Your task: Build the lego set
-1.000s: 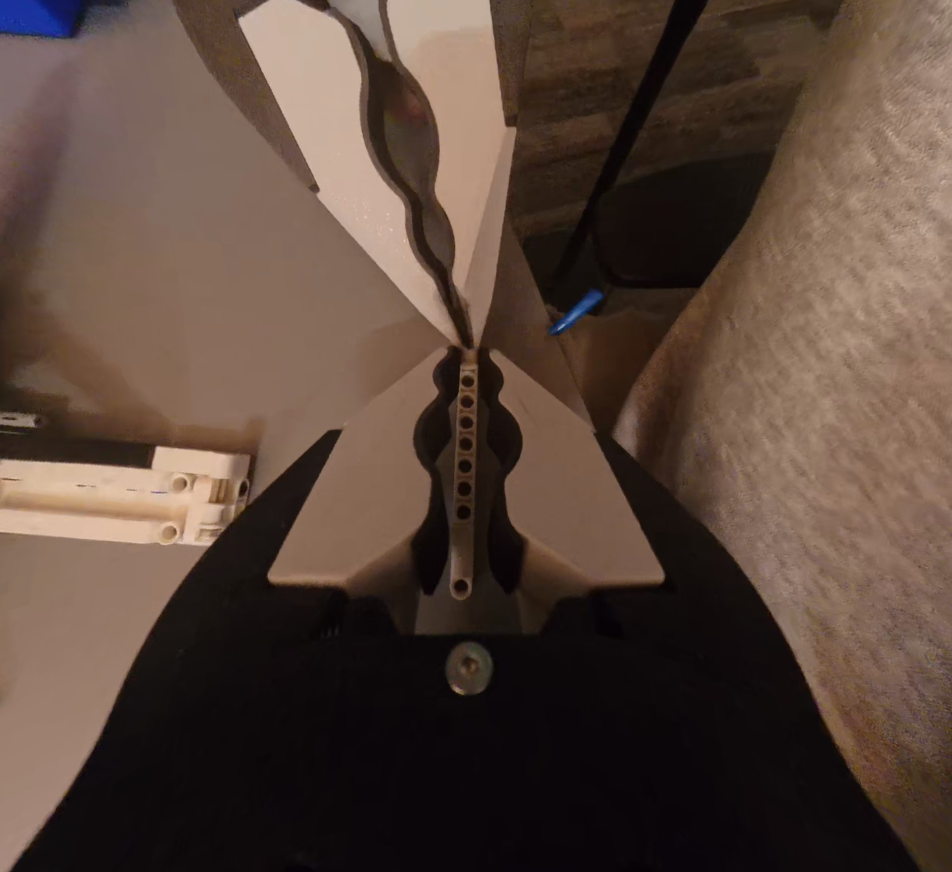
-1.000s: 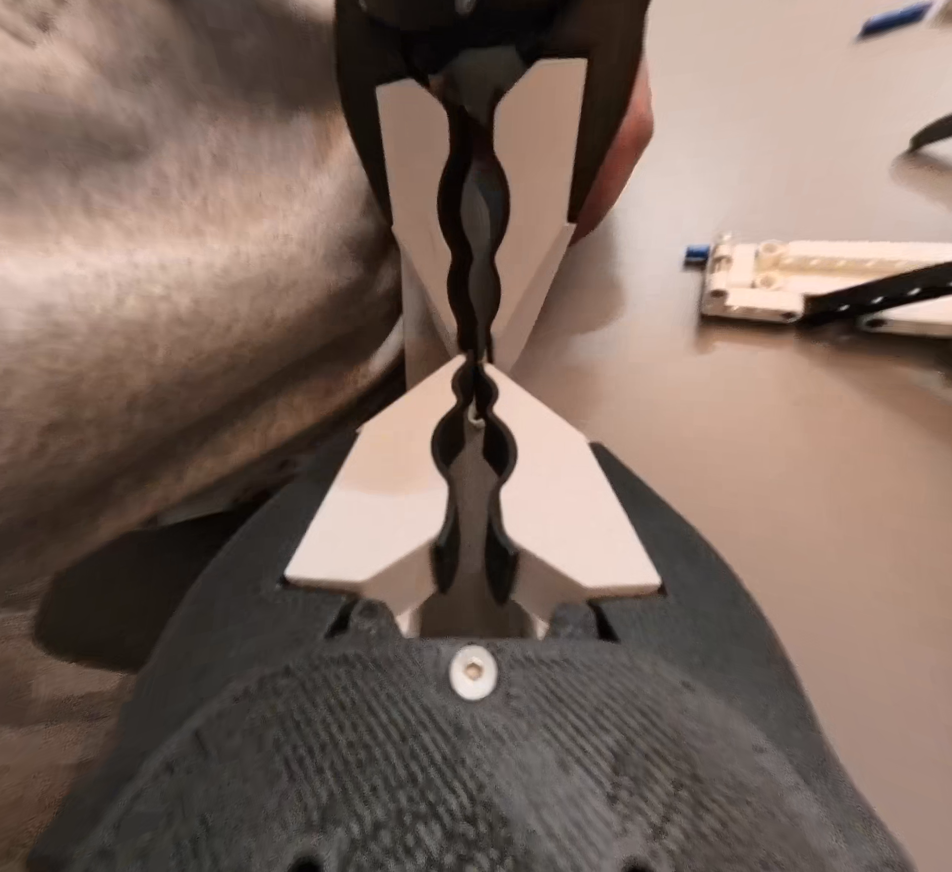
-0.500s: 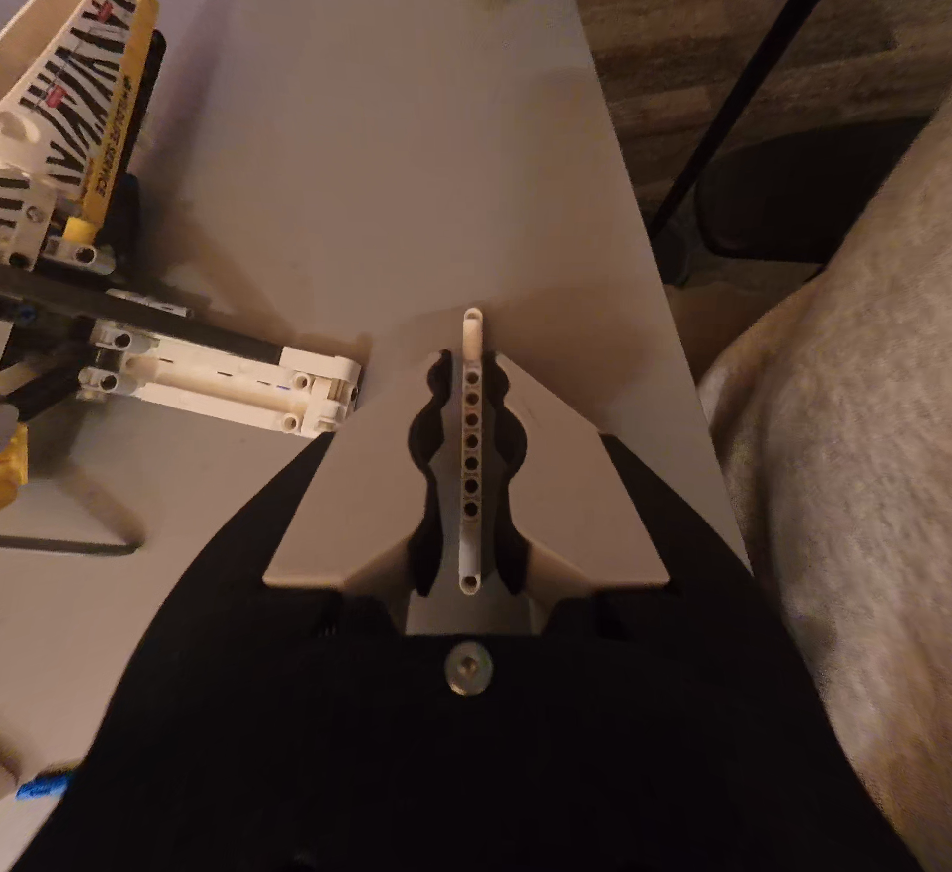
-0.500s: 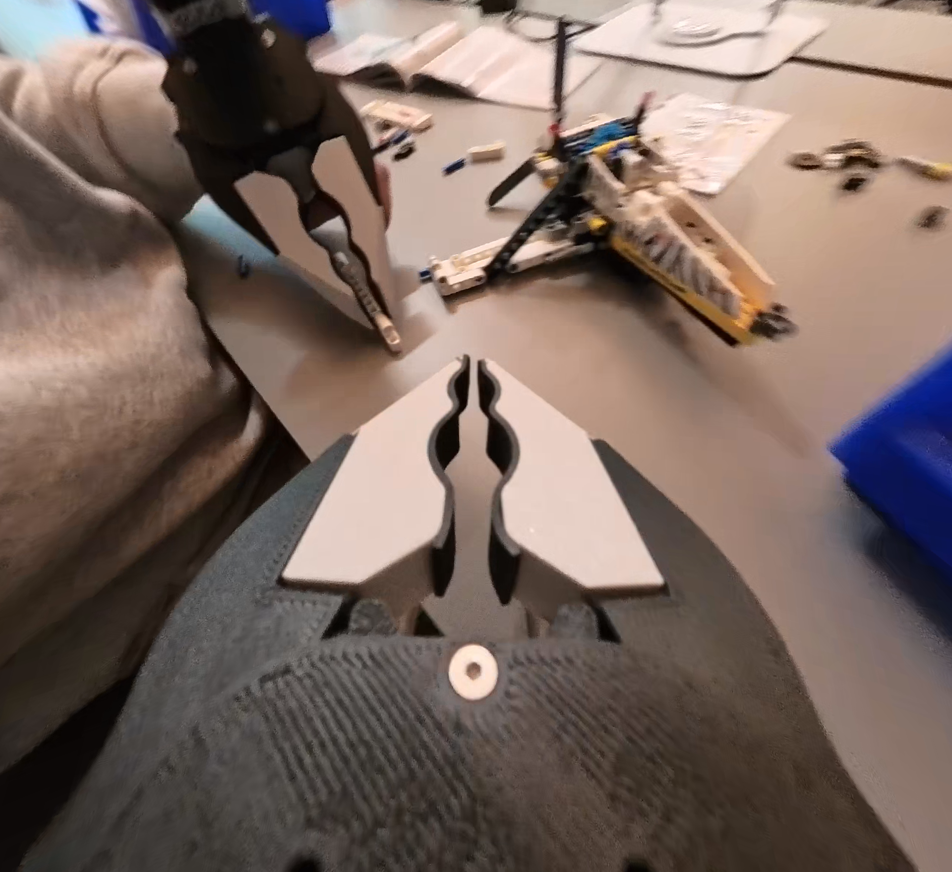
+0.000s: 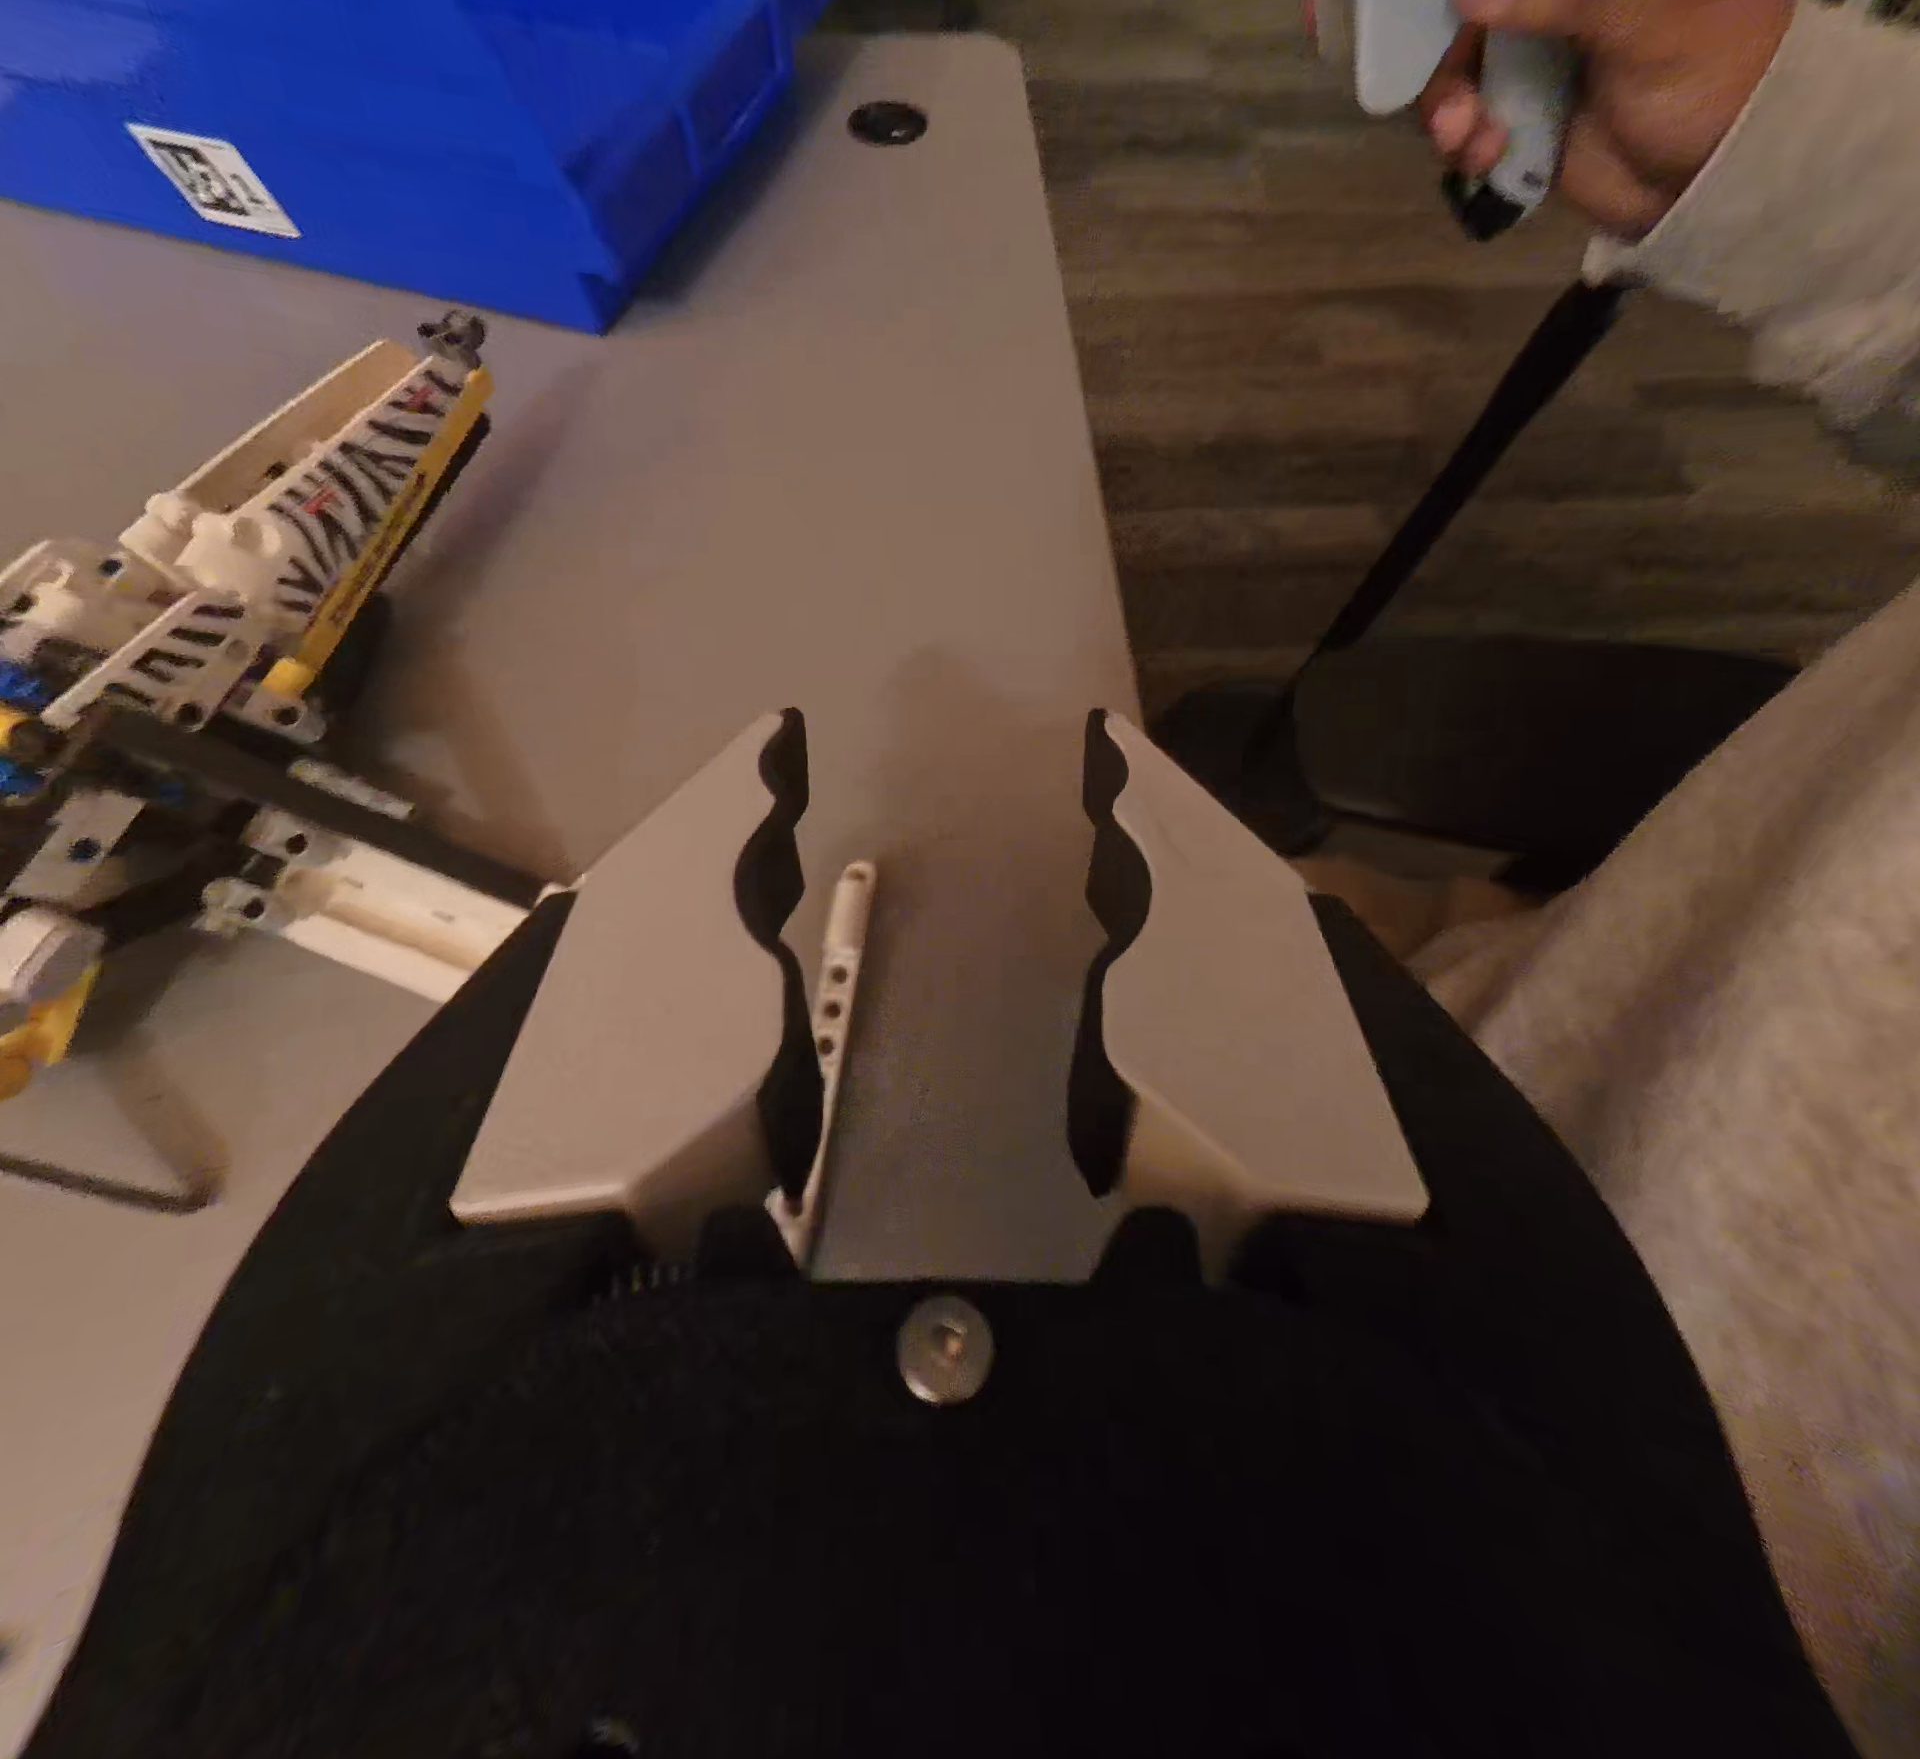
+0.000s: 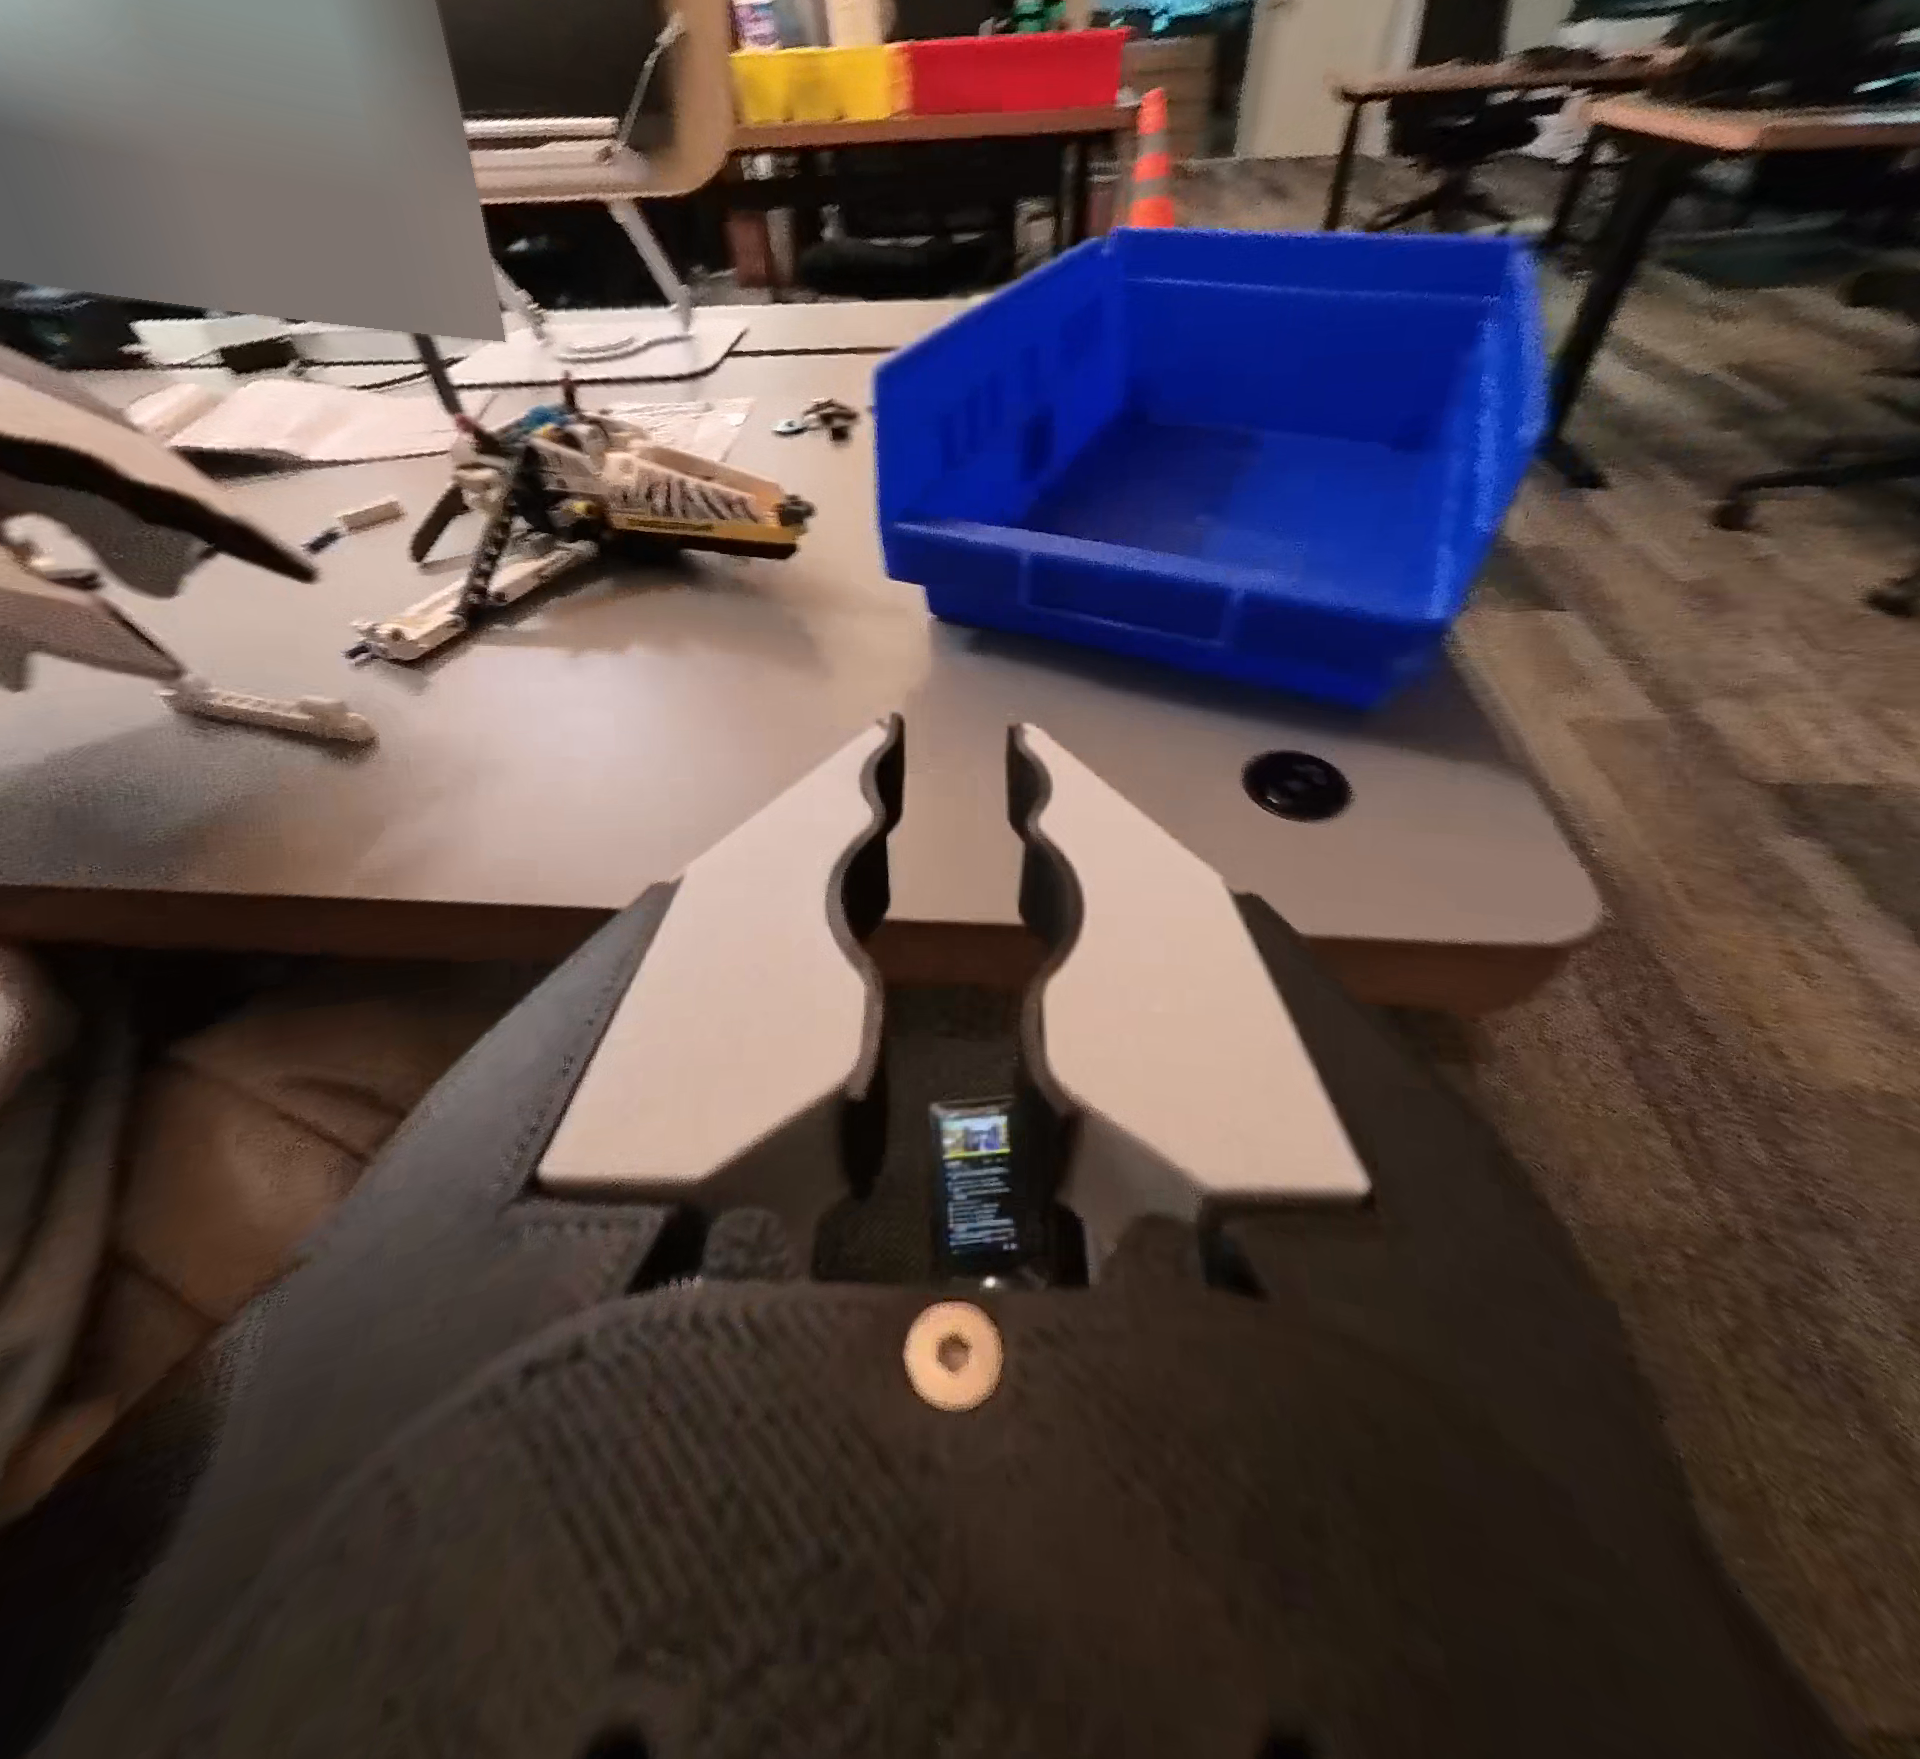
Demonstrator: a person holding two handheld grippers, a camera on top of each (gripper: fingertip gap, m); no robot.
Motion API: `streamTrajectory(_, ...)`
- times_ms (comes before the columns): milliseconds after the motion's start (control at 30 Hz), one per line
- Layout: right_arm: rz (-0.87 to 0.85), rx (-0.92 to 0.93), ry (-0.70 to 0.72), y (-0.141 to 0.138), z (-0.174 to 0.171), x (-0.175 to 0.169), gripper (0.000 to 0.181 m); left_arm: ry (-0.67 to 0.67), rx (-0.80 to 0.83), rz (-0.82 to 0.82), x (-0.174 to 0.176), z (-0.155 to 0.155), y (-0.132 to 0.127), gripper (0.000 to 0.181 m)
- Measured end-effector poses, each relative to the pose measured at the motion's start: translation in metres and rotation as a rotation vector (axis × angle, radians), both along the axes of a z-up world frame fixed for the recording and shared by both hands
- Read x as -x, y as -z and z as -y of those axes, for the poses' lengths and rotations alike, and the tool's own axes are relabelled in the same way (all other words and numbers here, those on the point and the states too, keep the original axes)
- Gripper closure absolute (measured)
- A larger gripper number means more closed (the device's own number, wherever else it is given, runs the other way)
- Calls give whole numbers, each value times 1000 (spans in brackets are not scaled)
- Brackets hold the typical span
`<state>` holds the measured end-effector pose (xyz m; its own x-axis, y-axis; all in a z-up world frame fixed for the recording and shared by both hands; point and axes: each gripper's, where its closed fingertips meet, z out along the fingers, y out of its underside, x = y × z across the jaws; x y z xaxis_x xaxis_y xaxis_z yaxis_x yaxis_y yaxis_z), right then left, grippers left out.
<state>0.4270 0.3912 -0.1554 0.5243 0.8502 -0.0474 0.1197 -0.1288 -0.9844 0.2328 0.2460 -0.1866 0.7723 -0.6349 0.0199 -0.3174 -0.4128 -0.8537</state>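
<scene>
Left tongs wide open, empty; white beam lies beside left finger, pointing forward. Right tongs part open, empty, far off.

smooth matt table; glossy blue plastic bin; plastic lego model; fuzzy cloth sleeve.

We work with two matching tools: the left gripper and right gripper each pair pale grey, wavy-edged fingers with a black textured body and one silver screw; upper right, our cream fleece sleeve.
</scene>
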Motion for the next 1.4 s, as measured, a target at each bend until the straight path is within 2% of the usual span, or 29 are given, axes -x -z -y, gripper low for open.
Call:
streamTrajectory(133,-30,3,83,21,2,-32,160,-24,0,15,-20,1,0,129)
streamTrajectory(333,-55,100,191,89,13,-73,157,-41,22,1,-55,-2,11,130)
streamTrajectory(533,-109,295,241,170,28,-89,144,-3,62,-204,-82,-24,37,130)
streamTrajectory(600,-83,332,256,200,29,-88,140,-11,90,-295,-82,-38,48,130)
streamTrajectory(667,-12,314,340,234,21,-95,133,-29,115,-327,-81,-54,54,131)
streamTrajectory(733,88,196,472,272,4,-112,130,-55,95,-295,-78,-70,51,136)
streamTrajectory(800,199,72,584,329,-15,-127,122,-85,28,-212,-74,-84,41,141)
streamTrajectory(833,264,80,610,370,-22,-132,122,-89,9,-157,-73,-89,37,142)
streamTrajectory(933,394,268,607,495,-38,-127,124,-80,53,-7,-72,-97,34,142)
streamTrajectory(1033,450,371,595,586,-63,-107,133,-123,159,43,-63,-107,41,137)
streamTrajectory(1100,525,401,564,637,-83,-91,135,-171,208,-50,-48,-112,50,136)
streamTrajectory(1200,586,410,511,694,-118,-61,140,-226,181,-297,-14,-117,59,138)
streamTrajectory(1233,582,412,487,708,-129,-48,140,-227,183,-328,-8,-119,60,136)
streamTrajectory(1300,597,406,448,731,-152,-26,145,-229,224,-284,-8,-122,61,141)
streamTrajectory(1400,591,424,472,755,-186,-9,150,-240,282,-176,-8,-128,62,145)
